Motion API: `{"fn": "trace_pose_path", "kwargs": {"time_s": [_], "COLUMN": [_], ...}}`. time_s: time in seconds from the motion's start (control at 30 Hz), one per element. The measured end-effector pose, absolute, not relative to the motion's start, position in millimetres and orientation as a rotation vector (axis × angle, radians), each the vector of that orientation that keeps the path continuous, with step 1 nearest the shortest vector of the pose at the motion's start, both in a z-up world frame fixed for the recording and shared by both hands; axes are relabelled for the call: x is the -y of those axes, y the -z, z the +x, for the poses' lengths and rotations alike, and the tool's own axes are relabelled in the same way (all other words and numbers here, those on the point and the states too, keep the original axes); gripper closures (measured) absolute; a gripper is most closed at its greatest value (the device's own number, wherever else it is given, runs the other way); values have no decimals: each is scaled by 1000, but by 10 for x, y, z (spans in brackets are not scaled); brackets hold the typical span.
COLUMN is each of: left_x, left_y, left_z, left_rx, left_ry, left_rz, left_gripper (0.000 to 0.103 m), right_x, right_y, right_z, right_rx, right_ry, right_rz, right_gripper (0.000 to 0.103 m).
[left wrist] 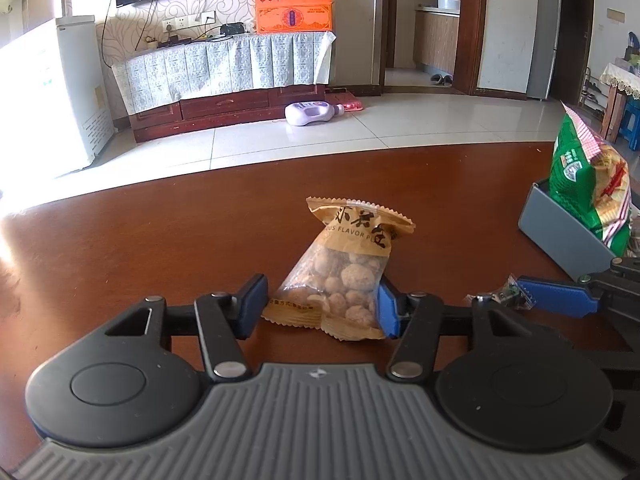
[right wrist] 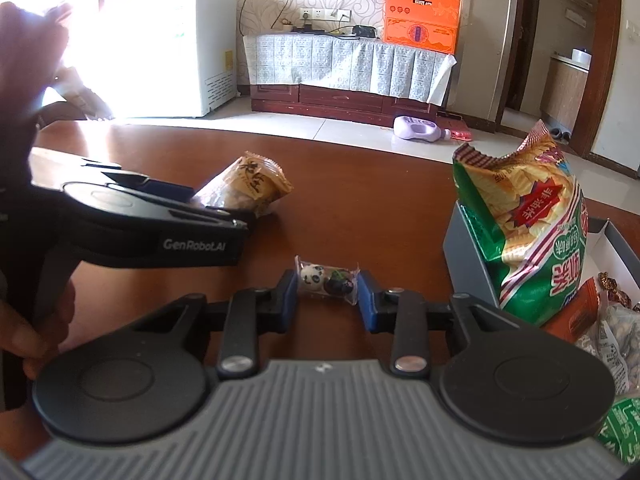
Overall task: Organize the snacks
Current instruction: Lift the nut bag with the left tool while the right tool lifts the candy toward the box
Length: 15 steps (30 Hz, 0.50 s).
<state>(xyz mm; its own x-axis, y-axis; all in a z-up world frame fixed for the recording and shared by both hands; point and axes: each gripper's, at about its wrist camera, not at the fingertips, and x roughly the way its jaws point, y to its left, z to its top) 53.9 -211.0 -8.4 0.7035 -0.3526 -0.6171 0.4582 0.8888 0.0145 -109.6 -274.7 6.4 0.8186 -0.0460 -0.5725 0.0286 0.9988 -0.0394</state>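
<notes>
Left wrist view shows the left gripper straddling a peanut snack bag lying near the middle of a dark red-brown wooden table. The right pad touches the bag's side; the left pad stands just clear, so nothing is clamped. The bag looks light and crinkly, its film probably slippery and its round nuts loose inside. Gripping across the filled lower half, as the jaws are lined up, should hold better than pinching the flat sealed top.

Right wrist view shows the right gripper closed on a small panda candy packet resting on the table, pads pressing both ends. It seems tiny, light and easily crushed.

Toward the table's right edge sits a grey storage box holding an upright green crisp bag and other wrapped snacks.

Polished wood reflects strong window glare. Beyond lie pale floor tiles, a cloth-draped TV cabinet, an orange carton, a white freezer and a lilac bottle on the floor.
</notes>
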Motion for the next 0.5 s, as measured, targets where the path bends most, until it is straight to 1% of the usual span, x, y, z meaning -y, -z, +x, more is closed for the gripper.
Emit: {"fn": "trace_pose_path", "kwargs": {"time_s": [0.33, 0.5], "left_x": [1833, 1645], "left_y": [82, 70], "left_z": [189, -119], "left_rx": [-657, -661], "left_ry": [399, 367], "left_rz": [157, 147], "left_gripper": [41, 41], "right_x": [2511, 2384], "right_y": [-97, -115], "right_z": [-1277, -1488], "right_rx": [-628, -646], "right_ry": [-6, -27], "right_rz": [-36, -30], "right_gripper": [68, 68]}}
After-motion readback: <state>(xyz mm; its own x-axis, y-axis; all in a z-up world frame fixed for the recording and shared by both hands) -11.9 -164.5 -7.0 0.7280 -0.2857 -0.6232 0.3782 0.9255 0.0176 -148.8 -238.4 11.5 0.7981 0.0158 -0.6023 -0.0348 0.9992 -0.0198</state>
